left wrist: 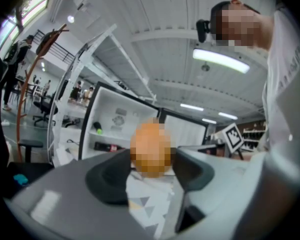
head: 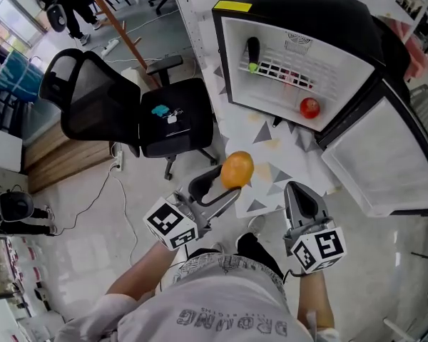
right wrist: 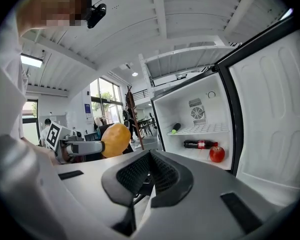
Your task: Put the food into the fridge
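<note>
My left gripper (head: 227, 184) is shut on an orange fruit (head: 237, 169), held out in front of the open black fridge (head: 235, 55). In the left gripper view the fruit (left wrist: 151, 149) sits between the two dark pads (left wrist: 110, 176), with the fridge straight behind it. My right gripper (head: 298, 192) hangs to the right of it, jaws shut on nothing, pads together (right wrist: 151, 166). Inside the fridge a red apple (right wrist: 217, 154) and a dark bottle (right wrist: 197, 144) lie on the bottom. A dark green item (right wrist: 175, 128) rests on the wire shelf (head: 292, 66).
The fridge door (head: 374, 162) stands swung open at the right. A black office chair (head: 128, 109) stands left of the fridge, with a small blue thing on its seat. A mat with a triangle pattern (head: 264, 148) lies on the floor before the fridge.
</note>
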Demonstrator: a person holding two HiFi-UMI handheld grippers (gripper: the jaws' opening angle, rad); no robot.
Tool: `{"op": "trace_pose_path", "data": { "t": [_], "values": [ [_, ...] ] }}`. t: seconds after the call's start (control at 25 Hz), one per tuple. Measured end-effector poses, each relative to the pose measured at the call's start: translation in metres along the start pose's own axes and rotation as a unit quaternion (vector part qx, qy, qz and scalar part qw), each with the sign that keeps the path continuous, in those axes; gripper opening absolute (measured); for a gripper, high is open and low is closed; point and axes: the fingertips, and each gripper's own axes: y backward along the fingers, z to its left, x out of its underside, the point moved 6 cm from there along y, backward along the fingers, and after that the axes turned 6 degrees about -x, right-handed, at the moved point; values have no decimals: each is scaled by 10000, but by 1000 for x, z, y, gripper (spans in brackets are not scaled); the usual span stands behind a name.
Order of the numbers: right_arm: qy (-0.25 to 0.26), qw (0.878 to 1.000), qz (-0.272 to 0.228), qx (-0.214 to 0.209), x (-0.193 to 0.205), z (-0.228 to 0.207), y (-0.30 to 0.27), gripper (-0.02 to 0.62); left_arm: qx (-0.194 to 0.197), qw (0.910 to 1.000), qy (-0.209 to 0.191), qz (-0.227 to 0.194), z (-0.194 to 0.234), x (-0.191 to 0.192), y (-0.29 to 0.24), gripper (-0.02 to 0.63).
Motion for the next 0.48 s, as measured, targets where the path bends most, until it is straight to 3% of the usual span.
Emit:
{"op": "trace_pose_path", "data": {
  "t": [0.48],
  "values": [
    [-45, 9994, 67, -346, -15, -60, -15, 2, -376, 9992, -146, 70, 5, -10, -58, 262]
  ]
}}
